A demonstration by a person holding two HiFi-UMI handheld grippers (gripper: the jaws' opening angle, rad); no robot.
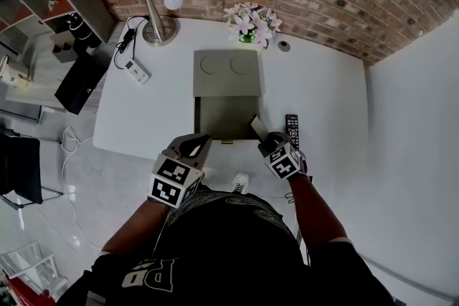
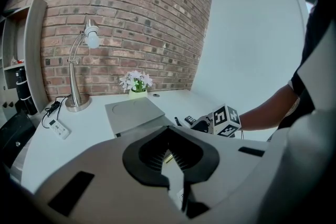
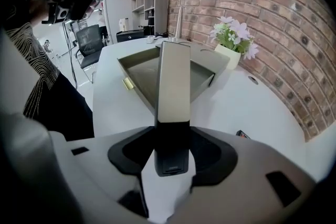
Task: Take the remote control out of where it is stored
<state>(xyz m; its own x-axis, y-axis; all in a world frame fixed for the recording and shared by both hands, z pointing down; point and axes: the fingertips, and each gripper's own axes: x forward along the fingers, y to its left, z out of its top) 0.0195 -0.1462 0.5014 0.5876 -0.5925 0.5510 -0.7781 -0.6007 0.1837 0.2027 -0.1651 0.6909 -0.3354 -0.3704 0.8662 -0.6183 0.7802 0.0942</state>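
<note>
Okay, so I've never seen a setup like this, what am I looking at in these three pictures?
No robot here: a person holds a hand-held gripper, a two-jawed clamp, in each hand. One picture comes from a camera on the person's head, looking down; the other two from cameras riding on each clamp. On the white table stand a lamp, flowers, a power strip and a grey box with its drawer pulled open; a black remote lies beside it. The right hand-held gripper clamps a slim silver remote control. The left hand-held gripper sits at the drawer's front; whether it grips there is unclear.
</note>
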